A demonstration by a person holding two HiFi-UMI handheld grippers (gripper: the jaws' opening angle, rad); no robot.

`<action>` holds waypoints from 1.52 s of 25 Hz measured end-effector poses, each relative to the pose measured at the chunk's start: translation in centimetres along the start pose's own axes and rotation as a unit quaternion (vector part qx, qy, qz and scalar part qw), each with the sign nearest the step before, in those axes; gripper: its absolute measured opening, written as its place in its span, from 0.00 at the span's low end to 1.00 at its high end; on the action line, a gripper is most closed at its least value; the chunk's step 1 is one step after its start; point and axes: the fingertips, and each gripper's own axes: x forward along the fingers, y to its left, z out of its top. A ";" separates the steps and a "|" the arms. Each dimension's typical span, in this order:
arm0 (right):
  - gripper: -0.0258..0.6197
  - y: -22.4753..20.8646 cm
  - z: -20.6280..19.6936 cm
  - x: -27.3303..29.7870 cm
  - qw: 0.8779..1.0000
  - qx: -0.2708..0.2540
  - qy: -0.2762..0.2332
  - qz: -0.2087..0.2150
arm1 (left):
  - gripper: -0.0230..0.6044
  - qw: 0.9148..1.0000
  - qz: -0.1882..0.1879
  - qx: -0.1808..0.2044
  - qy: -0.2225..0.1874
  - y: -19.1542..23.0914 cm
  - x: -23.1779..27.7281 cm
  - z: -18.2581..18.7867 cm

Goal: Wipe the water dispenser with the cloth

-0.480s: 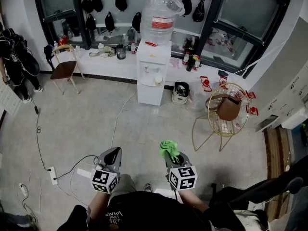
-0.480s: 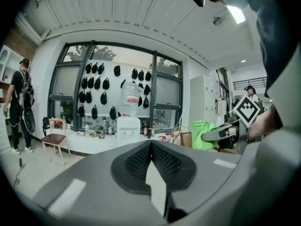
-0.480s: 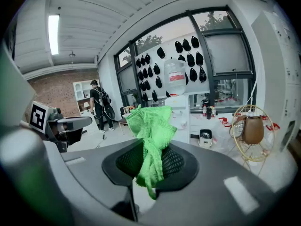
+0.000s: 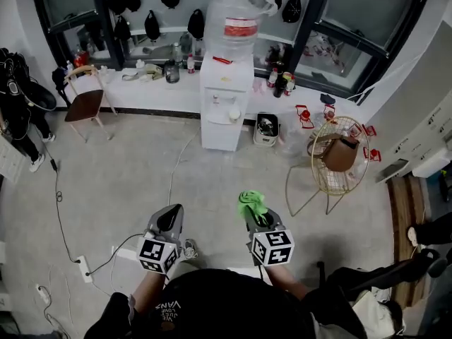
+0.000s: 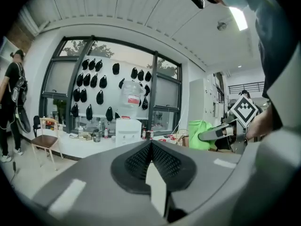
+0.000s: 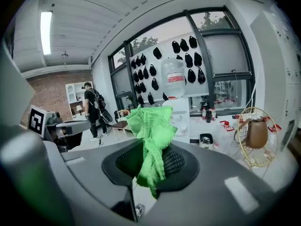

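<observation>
Green mesh cloth (image 6: 151,131) sits bunched at the tip of the right gripper (image 4: 256,219), well apart from the white water dispenser (image 4: 224,104) that stands across the grey floor under the windows. From above only a tuft shows. The right gripper view shows the jaws pinched on the cloth's middle, with a tail hanging below the pads. The left gripper (image 4: 169,221) is level beside it, and its own view shows the jaws pressed together with nothing between them. The upturned bottle (image 4: 239,16) on the dispenser wears a red label, its print too small to read. A gold wire chair (image 4: 321,179) holds a brown bag (image 4: 340,154).
</observation>
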 end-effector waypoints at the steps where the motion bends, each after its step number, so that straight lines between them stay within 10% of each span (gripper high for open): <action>1: 0.18 0.4 0.8 1.1 1.000 0.000 -0.003 -0.004 | 0.04 1.000 -0.006 0.002 0.000 1.1 0.6 0.4; 19: 0.18 2.3 5.0 13.0 0.997 0.032 -0.010 -0.075 | 0.04 0.997 -0.074 0.013 0.013 13.7 10.5 1.8; 38: 0.18 -11.8 8.8 25.0 0.998 -0.023 0.055 0.024 | 0.04 0.997 0.073 -0.021 0.024 14.3 25.9 1.9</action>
